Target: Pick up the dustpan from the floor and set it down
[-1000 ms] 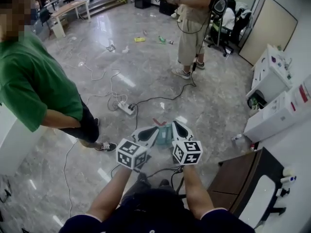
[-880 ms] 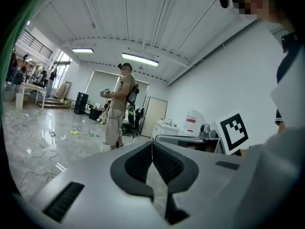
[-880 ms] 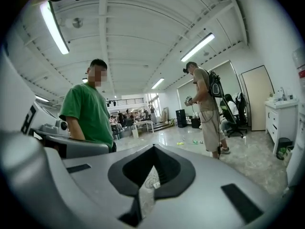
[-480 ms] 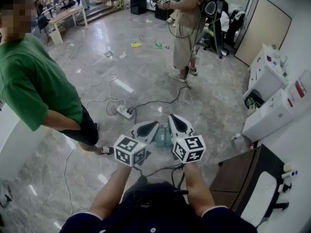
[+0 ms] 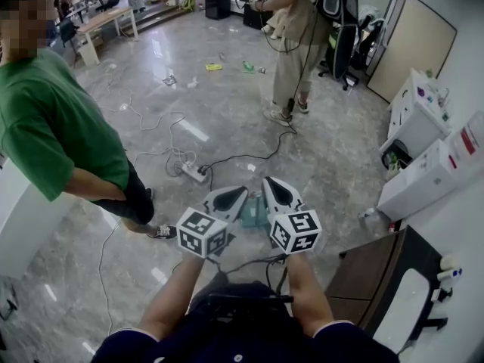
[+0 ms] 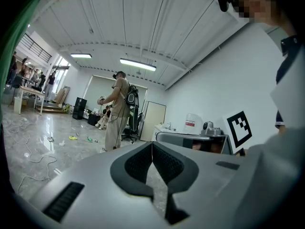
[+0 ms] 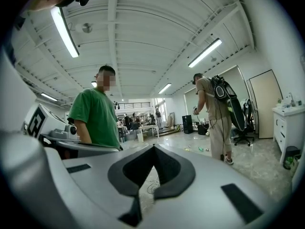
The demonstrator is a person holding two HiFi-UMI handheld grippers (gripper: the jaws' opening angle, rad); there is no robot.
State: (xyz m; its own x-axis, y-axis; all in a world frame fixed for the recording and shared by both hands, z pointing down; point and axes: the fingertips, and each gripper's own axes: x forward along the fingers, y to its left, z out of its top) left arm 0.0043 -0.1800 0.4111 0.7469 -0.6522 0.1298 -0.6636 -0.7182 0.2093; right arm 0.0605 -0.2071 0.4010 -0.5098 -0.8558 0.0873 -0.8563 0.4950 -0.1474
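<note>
While both have come up a little over the last second, the left gripper [image 6: 152, 147] and the right gripper [image 7: 153, 151] keep their fingers [image 6: 136, 163] clenched on nothing. The rise carried no load, so the pickup looks not yet begun. What I take for the teal dustpan [image 5: 255, 210] lies on the floor [image 5: 227, 112] below and between the fingers. Only a patch shows, so its heading and long axis cannot be told.

White, black-padded left tool [image 5: 243, 193] and right tool [image 5: 267, 181] bear black-and-white marker cubes [image 5: 203, 234]; dark short sleeves [image 5: 349, 344].
</note>
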